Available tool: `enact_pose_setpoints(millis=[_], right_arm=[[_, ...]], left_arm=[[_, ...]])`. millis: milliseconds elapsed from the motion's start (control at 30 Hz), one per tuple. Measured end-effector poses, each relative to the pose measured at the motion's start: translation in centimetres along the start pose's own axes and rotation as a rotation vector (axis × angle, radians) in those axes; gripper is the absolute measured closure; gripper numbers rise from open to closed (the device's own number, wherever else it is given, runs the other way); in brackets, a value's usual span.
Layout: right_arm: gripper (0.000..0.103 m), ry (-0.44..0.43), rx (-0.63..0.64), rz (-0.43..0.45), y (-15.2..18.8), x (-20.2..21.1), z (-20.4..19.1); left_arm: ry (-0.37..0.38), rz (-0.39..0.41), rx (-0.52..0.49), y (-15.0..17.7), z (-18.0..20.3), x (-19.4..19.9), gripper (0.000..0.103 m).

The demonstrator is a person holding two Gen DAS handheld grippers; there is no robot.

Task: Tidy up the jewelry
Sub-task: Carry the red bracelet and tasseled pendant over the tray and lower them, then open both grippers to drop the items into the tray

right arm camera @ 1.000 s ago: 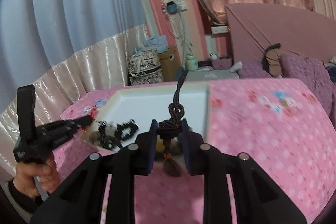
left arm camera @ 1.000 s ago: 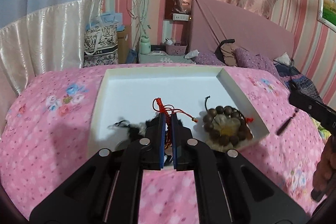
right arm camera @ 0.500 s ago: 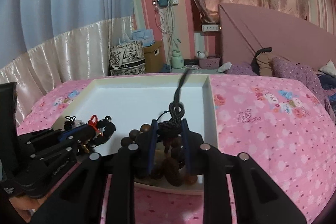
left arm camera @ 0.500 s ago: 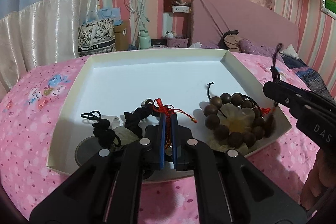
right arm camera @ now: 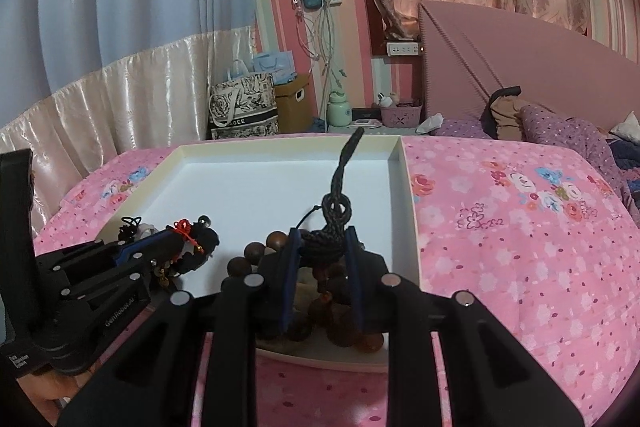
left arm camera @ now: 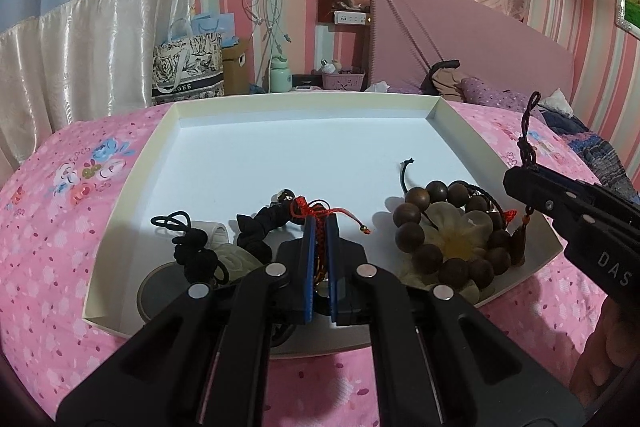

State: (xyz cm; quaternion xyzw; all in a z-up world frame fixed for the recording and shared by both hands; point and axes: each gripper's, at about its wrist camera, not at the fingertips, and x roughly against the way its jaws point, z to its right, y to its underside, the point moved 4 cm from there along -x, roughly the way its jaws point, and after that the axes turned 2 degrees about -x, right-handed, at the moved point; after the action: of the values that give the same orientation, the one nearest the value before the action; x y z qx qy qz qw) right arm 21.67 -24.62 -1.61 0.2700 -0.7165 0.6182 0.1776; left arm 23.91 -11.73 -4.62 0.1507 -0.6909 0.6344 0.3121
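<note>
Left gripper (left arm camera: pixel 319 227): clamped on a red knotted cord (left arm camera: pixel 310 207), low over the near part of the white tray (left arm camera: pixel 132 179).
Right gripper (right arm camera: pixel 320 241): clamped on a dark braided cord (right arm camera: pixel 338 205), tail sticking up.
Under right gripper: wooden bead bracelet (left arm camera: pixel 448 227) on a pale flower.
Left of left gripper: black knotted cord (left arm camera: pixel 192 243).
Beneath tray: pink floral bedspread (right arm camera: pixel 520 227).

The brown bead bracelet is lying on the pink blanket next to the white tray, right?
Not quite. The brown bead bracelet is lying inside the white tray, near its front right corner, not on the pink blanket. The left wrist view shows it.
</note>
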Motion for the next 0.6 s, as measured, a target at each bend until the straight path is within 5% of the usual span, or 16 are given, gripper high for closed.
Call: enact_pose_setpoints(millis=[600], right_arm=[[0.081, 0.03, 0.007, -0.018, 0.39, -0.73, 0.14]], left_arm=[[-0.016, -0.003, -0.005, 0.15, 0.08, -0.09, 0.092]])
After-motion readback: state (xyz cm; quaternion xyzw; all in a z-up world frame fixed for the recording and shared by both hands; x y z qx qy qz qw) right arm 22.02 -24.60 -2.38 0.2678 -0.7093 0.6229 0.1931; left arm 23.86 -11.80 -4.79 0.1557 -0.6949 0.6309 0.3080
